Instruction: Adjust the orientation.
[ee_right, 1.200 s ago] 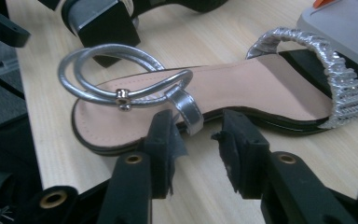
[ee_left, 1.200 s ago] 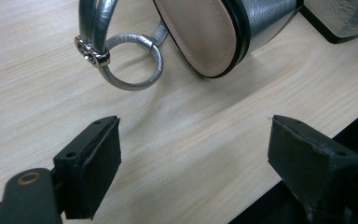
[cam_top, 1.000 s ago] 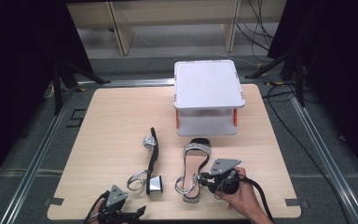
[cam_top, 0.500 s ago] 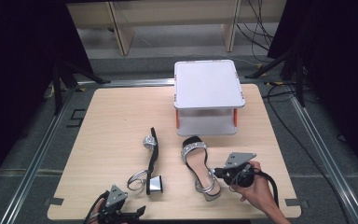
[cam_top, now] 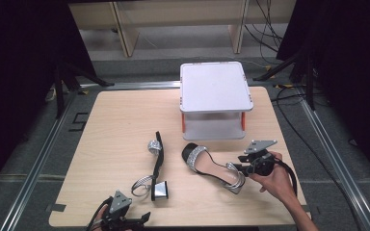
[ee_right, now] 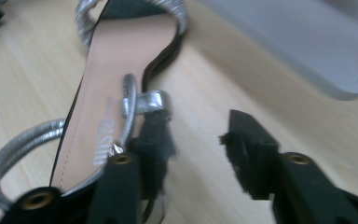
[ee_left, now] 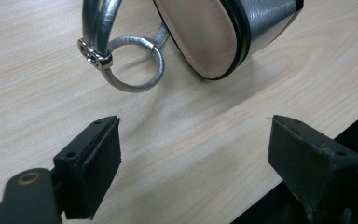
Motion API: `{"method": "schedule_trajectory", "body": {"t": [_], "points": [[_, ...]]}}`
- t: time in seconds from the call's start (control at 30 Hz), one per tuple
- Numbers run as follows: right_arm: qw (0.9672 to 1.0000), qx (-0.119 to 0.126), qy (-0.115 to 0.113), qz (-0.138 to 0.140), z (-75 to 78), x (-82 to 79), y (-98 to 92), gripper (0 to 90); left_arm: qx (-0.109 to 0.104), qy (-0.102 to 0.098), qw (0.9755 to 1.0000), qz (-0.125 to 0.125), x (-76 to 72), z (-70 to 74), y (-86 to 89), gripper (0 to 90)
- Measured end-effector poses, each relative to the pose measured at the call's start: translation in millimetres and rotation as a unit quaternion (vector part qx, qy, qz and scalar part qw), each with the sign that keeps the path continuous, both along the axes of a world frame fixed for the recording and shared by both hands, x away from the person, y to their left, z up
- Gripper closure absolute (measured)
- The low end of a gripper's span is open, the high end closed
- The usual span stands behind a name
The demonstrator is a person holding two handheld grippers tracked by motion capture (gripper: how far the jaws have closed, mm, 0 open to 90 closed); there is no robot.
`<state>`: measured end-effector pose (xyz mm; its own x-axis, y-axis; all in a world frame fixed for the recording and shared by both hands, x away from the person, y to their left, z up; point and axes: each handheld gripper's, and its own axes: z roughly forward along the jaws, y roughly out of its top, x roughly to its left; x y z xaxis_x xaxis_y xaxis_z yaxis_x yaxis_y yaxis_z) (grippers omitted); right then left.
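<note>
Two silver strappy sandals lie on the wooden table (cam_top: 120, 125). The right sandal (cam_top: 211, 167) rests on its sole, toe toward the white stand. My right gripper (cam_top: 239, 169) is at its heel end, open after its jaws have just been opening. In the right gripper view the right gripper (ee_right: 196, 128) has bare table in its gap, and one finger (ee_right: 154, 140) rests against the sandal's silver ankle strap (ee_right: 130, 100). The left sandal (cam_top: 156, 166) lies on its side. My left gripper (cam_top: 142, 217) is near the front edge, and in its own view the left gripper (ee_left: 193, 133) stands wide open just short of that sandal's heel (ee_left: 223, 32).
A white two-level stand (cam_top: 216, 86) with orange posts occupies the back middle of the table, just beyond the right sandal's toe. Black frames, cables and dark curtains surround the table. The table's front edge (ee_left: 349, 126) runs right beside my left gripper.
My right gripper moved right, swinging the right sandal's heel end along so the shoe now lies diagonally on its sole. Its jaws then parted off the strap. The left gripper stayed put.
</note>
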<state>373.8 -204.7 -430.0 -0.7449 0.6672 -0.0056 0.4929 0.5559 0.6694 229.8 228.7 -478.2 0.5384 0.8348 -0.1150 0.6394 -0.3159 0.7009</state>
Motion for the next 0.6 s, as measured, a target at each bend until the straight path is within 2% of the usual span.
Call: {"method": "schedule_trajectory", "body": {"t": [0.03, 0.07, 0.1, 0.13, 0.17, 0.2, 0.23, 0.27, 0.3, 0.33, 0.37, 0.4, 0.43, 0.47, 0.5, 0.53, 0.6], "points": [[0.9997, 0.010, -0.007, -0.021, 5.9, -2.6, -0.2, 50.0, 0.031, 0.000, 0.9993, -0.020, 1.5, 1.6, 3.9, 16.7], [0.9995, 0.009, -0.018, -0.024, 12.4, -3.0, -1.3, 47.6, 0.018, -0.009, 0.9998, -0.006, 1.7, -0.2, 1.3, 16.7], [0.9995, 0.009, -0.020, -0.021, 20.9, -3.7, -2.6, 45.4, 0.020, -0.010, 0.9997, -0.010, 2.0, -0.1, 1.8, 16.7], [0.9989, 0.020, -0.039, -0.017, 26.7, -3.5, -3.8, 42.2, 0.023, -0.008, 0.9997, -0.009, 1.8, 0.1, 1.8, 16.7], [0.9985, 0.026, -0.045, -0.020, 31.2, -4.4, -3.8, 38.8, 0.023, -0.005, 0.9997, -0.006, 1.6, 0.0, 1.5, 16.7], [0.9984, 0.042, -0.026, -0.028, 36.6, -7.0, -0.1, 35.2, 0.033, 0.002, 0.9992, -0.023, 1.7, 1.7, 4.2, 16.7], [0.9987, 0.045, -0.015, -0.018, 39.0, -7.1, 4.0, 33.3, 0.002, -0.002, 1.0000, 0.000, 0.6, -0.8, -0.5, 16.7], [0.9988, 0.047, -0.011, -0.002, 42.3, -8.2, 15.0, 32.8, 0.027, 0.001, 0.9995, -0.019, 1.8, 0.9, 3.5, 16.7], [0.9988, 0.047, -0.011, -0.002, 42.3, -8.2, 15.0, 32.8, 0.027, 0.001, 0.9995, -0.019, 1.8, 0.9, 3.5, 16.7], [0.9990, 0.042, -0.010, 0.008, 42.2, -7.6, 21.6, 31.2, 0.031, 0.000, 0.9993, -0.022, 2.2, 1.3, 4.1, 16.7], [0.9992, 0.038, -0.001, 0.012, 41.7, -7.0, 27.1, 30.0, 0.018, -0.002, 0.9998, -0.009, 1.6, 0.4, 1.9, 16.7], [0.9994, 0.030, 0.006, 0.015, 40.4, -5.4, 34.4, 30.0, 0.031, -0.010, 0.9994, -0.012, 3.5, 0.3, 3.0, 16.7], [0.9993, 0.019, 0.007, 0.030, 38.7, -1.5, 42.3, 30.0, 0.031, -0.011, 0.9994, -0.014, 3.6, 0.3, 3.4, 16.7], [0.9995, 0.019, 0.009, 0.025, 37.0, -0.9, 48.1, 29.9, 0.017, -0.001, 0.9998, -0.005, 1.5, 0.6, 2.2, 16.7], [0.9993, 0.003, 0.012, 0.034, 34.2, 1.8, 55.5, 29.4, 0.023, -0.005, 0.9997, 0.000, 2.4, 0.2, 2.0, 16.7], [0.9990, -0.007, 0.014, 0.042, 28.1, 5.0, 65.7, 28.6, 0.025, -0.008, 0.9996, -0.004, 3.1, 0.3, 2.6, 16.7], [0.9988, -0.011, 0.014, 0.045, 25.8, 6.2, 69.0, 28.6, 0.027, -0.009, 0.9996, -0.009, 3.5, 0.6, 2.9, 16.7]]}}
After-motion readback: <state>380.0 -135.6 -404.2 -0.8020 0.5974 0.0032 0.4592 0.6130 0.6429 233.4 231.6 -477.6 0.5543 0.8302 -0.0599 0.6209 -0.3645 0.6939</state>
